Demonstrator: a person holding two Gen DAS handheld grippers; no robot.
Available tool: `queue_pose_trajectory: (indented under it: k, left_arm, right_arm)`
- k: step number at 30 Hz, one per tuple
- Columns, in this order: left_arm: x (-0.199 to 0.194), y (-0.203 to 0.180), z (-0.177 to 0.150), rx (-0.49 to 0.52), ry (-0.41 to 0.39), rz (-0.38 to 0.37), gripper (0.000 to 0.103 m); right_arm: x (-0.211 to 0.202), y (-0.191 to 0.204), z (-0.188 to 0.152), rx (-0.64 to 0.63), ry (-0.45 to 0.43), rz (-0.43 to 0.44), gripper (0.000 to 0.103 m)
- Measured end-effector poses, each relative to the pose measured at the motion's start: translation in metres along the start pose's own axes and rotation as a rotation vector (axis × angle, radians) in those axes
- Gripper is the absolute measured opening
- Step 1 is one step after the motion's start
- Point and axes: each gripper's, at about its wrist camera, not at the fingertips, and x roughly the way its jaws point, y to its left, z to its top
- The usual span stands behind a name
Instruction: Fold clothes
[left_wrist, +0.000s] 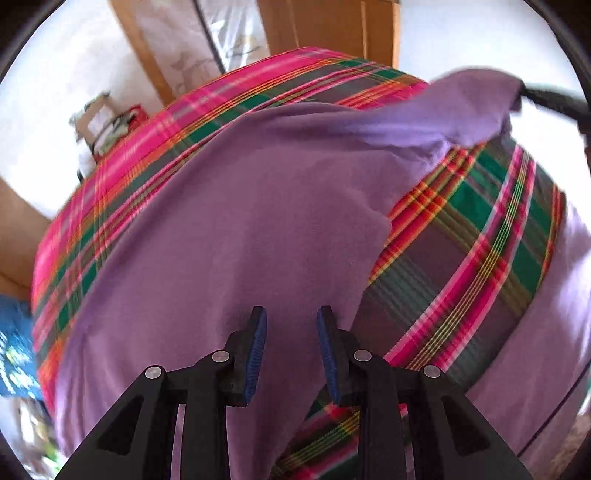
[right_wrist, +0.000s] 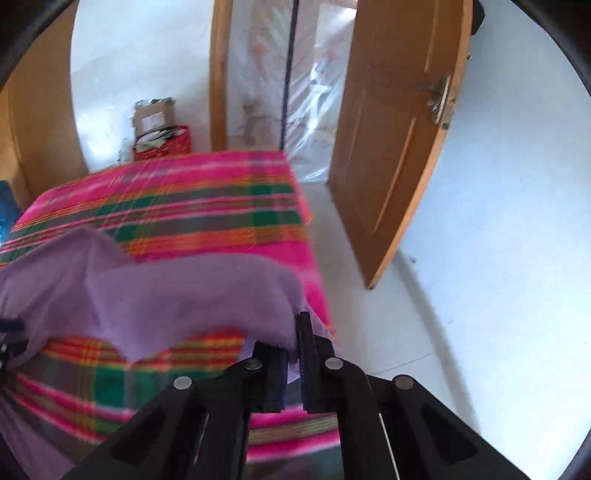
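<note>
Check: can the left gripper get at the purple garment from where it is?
Probably yes. The left gripper is open right over the purple garment, with nothing in between; the fingers are not pinching cloth.

Left wrist view: mounted behind the left gripper (left_wrist: 291, 321), looking steeply down, close over the purple garment (left_wrist: 236, 221) and plaid cover (left_wrist: 461, 236). Right wrist view: behind the right gripper (right_wrist: 295, 332), tilted less steeply, taking in floor (right_wrist: 498, 258) and door (right_wrist: 399, 129) at right. Shared: garment, cover, red box (right_wrist: 166, 144) at upper left.
</note>
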Motion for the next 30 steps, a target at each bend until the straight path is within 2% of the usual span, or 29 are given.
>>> queue_pose_trajectory:
  k: [3, 5, 11, 14, 16, 19, 23, 30]
  left_arm:
    - [-0.001, -0.014, 0.000, 0.090, -0.031, 0.049, 0.029]
    - [0.000, -0.017, 0.001, 0.108, -0.041, 0.060, 0.029]
    - [0.000, -0.018, 0.006, 0.124, -0.058, 0.026, 0.029]
    - [-0.004, -0.013, 0.012, 0.081, -0.030, -0.031, 0.029]
    - [-0.010, -0.012, 0.015, 0.066, -0.045, -0.088, 0.029]
    - [-0.010, -0.014, 0.019, 0.059, -0.043, -0.079, 0.030]
    - [-0.016, -0.020, 0.018, 0.064, -0.074, -0.143, 0.030]
    - [0.003, -0.020, 0.029, 0.050, -0.056, -0.111, 0.030]
  right_arm:
    - [0.011, -0.008, 0.010, -0.005, 0.005, -0.057, 0.005]
    - [0.023, -0.009, 0.017, 0.003, 0.019, -0.073, 0.005]
    - [0.045, -0.017, 0.017, 0.028, 0.053, -0.098, 0.005]
    - [0.052, -0.020, 0.014, 0.029, 0.065, -0.104, 0.005]
    - [0.057, -0.024, 0.014, 0.040, 0.070, -0.104, 0.005]
    - [0.063, -0.027, 0.012, 0.042, 0.077, -0.111, 0.005]
    - [0.073, -0.030, 0.013, 0.064, 0.099, -0.101, 0.005]
    - [0.085, -0.033, 0.011, 0.089, 0.119, -0.087, 0.005]
